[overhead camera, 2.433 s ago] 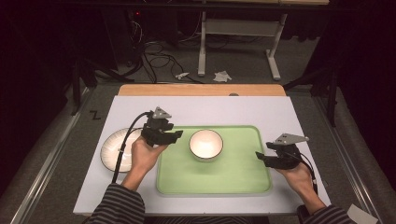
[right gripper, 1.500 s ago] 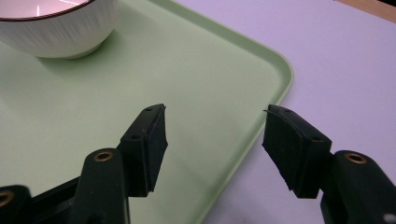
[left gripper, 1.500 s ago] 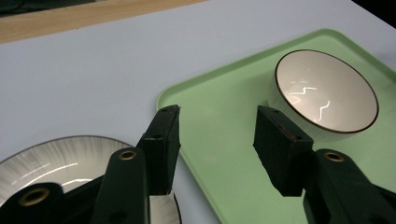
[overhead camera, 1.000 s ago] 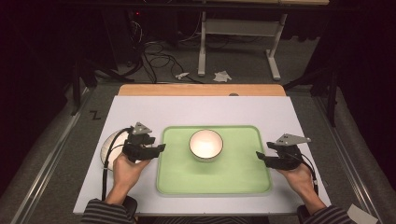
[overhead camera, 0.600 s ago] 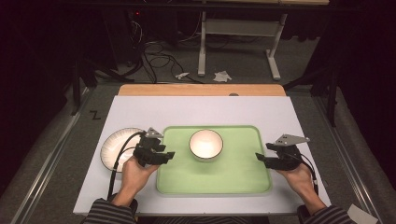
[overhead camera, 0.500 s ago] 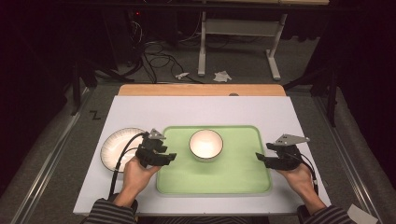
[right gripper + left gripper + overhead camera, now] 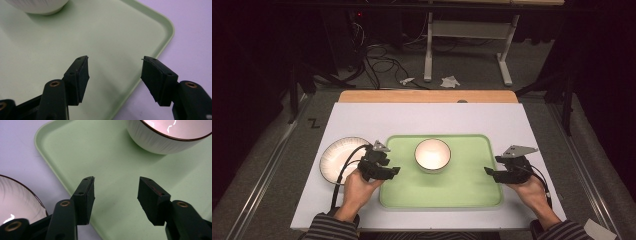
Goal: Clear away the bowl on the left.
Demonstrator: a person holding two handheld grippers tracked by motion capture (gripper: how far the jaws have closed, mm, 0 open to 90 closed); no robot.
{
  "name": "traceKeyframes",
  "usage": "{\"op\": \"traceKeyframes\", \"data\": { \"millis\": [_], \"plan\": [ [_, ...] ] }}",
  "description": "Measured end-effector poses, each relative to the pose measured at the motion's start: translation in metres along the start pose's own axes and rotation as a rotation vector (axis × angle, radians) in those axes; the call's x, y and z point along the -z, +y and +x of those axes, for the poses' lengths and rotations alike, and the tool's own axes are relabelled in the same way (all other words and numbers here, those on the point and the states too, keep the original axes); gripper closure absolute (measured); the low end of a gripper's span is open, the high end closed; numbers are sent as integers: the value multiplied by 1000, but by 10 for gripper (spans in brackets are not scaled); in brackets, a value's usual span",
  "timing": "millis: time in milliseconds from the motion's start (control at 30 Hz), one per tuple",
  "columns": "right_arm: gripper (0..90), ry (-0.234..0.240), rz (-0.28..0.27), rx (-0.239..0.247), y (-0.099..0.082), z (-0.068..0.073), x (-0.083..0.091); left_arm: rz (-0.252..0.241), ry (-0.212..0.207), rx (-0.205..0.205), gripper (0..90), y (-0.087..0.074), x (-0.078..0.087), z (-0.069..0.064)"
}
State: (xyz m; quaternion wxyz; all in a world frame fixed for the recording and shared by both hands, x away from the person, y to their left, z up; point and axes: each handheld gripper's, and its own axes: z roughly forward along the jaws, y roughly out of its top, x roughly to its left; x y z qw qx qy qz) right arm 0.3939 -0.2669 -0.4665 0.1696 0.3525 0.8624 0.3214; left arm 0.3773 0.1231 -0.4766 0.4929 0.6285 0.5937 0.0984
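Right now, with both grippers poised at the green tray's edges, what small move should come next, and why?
Probably ease both grippers inward so the jaws straddle the rim, then close. The left gripper and right gripper sit at opposite sides of the light green plastic tray, both open, with only the rim below them. The ribbed white bowl rides on it, so the tray should stay level when lifted.

One mark to read: a dark "Z" (image 7: 314,123) on the grey floor just off the far left corner of the worktop (image 7: 377,117). Could be tape, can't tell. No lettering, brand or number legible anywhere else, in the high view or either gripper view.
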Motion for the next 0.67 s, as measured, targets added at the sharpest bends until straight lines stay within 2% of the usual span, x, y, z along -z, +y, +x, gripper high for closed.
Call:
{"op": "traceKeyframes", "data": {
  "millis": [133, 433, 467, 500, 567, 667],
  "plan": [
    [402, -2, 18, 6, -1, 2, -2, 12, -10, -22, 457, -3, -1, -2],
    [401, 2, 41, 6, -1, 0, -4, 21, -17, -14, 453, -2, 0, -1],
    [402, -1, 40, 16, -1, 2, -4, 3, -13, 8, 455, 2, 1, 3],
    [402, -1, 40, 16, -1, 2, -4, 3, -13, 8, 454, 2, 1, 3],
    [402, -6, 27, 14, 0, 2, -1, -2, -35, 65, 451, 5, 4, 4],
    [402, -4, 28, 15, 0, 2, -1, 18, -36, 44, 452, 2, 2, 2]
  ]
}}
